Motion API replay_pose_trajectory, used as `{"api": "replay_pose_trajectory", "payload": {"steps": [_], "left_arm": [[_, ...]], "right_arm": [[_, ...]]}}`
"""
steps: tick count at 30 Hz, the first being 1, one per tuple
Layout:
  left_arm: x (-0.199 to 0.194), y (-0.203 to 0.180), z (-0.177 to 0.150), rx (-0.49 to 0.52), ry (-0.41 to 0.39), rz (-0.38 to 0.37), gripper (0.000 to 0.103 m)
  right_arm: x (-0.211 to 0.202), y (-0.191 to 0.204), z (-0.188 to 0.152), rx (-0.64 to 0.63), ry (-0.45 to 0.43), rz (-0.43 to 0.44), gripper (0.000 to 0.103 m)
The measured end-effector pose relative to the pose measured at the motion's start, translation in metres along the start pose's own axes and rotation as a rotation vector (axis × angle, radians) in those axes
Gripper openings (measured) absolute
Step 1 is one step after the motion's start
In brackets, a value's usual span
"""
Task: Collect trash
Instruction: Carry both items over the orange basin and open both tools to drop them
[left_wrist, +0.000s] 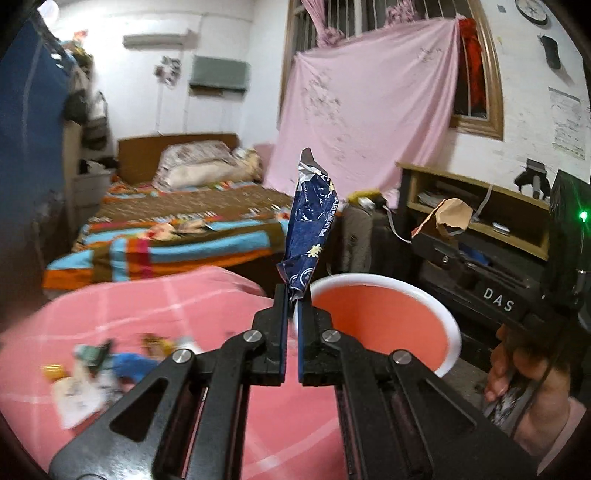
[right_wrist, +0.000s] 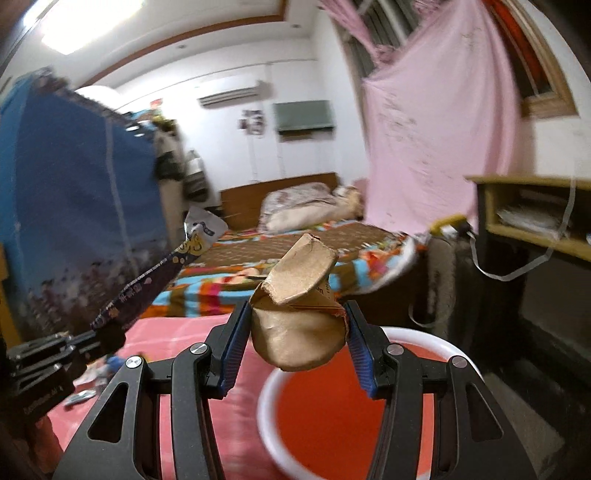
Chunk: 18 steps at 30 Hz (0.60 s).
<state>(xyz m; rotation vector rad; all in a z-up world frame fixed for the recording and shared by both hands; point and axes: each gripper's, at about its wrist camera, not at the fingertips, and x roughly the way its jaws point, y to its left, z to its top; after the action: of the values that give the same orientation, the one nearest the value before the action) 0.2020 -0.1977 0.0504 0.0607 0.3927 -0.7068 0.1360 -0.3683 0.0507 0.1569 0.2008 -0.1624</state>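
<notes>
- Gripping the crumpled dark blue foil wrapper (left_wrist: 308, 225) by its lower end, the left gripper (left_wrist: 293, 306) has its jaws clenched with almost no gap; the wrapper stands upright above the fingertips, probably so that it hangs clear of the pink checked cloth (left_wrist: 155, 306) during the carry.
- Clamped at partial width, the right gripper (right_wrist: 297, 328) holds the crumpled brown paper scrap (right_wrist: 301, 317); both blue pads (right_wrist: 232, 347) press on the scrap's sides, and its torn flap rises above the fingertips.
- Directly beyond and below both sets of fingers lies the round orange bin with a white rim (right_wrist: 266, 417). In the left wrist view the bin sits just right of the fingertips; in the right wrist view it sits beneath the paper scrap.
- Judgement: both loads are positioned for release into the bin; the paper appears closer to being over the opening than the wrapper.
- More litter (left_wrist: 85, 369) lies on the pink cloth to the left, well apart from the fingers, so collection is not finished.
- A bed with a striped blanket (left_wrist: 177, 236) stands behind.
</notes>
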Motion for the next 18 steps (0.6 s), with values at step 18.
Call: {"api": "replay_pose_trajectory", "payload": {"steps": [18], "left_arm": [[0.085, -0.060, -0.007, -0.050, 0.315, -0.148, 0.000]], "right_arm": [[0.010, -0.061, -0.020, 0.128, 0.158, -0.163, 0.058]]}}
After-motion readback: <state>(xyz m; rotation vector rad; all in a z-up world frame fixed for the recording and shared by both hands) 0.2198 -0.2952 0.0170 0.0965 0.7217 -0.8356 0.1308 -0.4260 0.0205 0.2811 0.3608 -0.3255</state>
